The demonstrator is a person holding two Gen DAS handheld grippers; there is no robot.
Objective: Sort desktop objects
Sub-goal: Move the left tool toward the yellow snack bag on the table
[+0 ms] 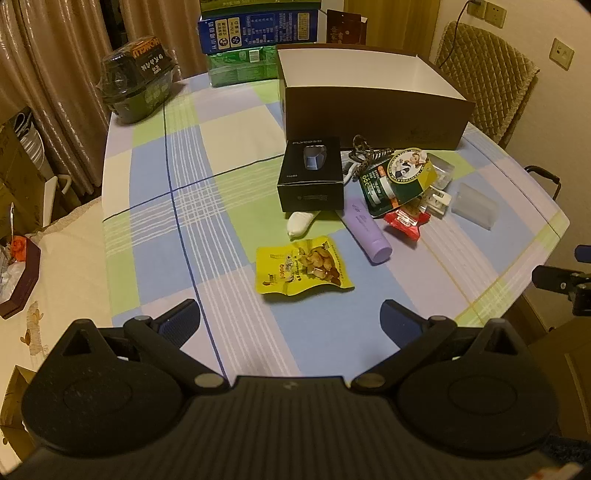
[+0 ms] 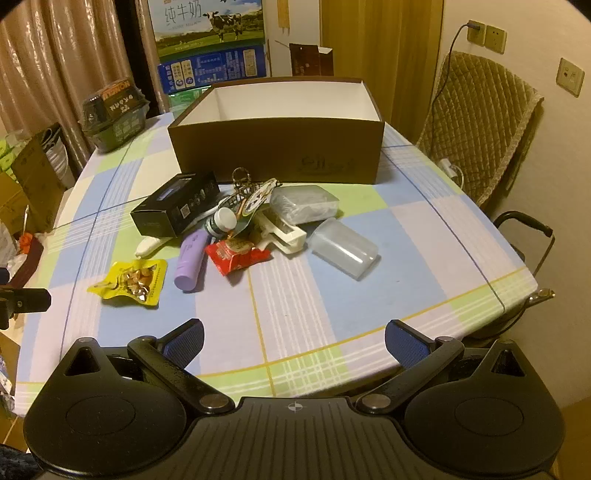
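A pile of small objects lies on the checked tablecloth in front of an open brown box with a white inside. Among them are a yellow snack packet, a purple tube, a black carton, a red sachet, a green bottle and a clear plastic container. My left gripper hovers open near the table's front, just short of the yellow packet. My right gripper is open over the front edge, holding nothing.
A dark packaged food tub sits at the table's far left corner. Stacked milk cartons stand behind the box. A quilted chair is at the right, a side table with a tray at the left.
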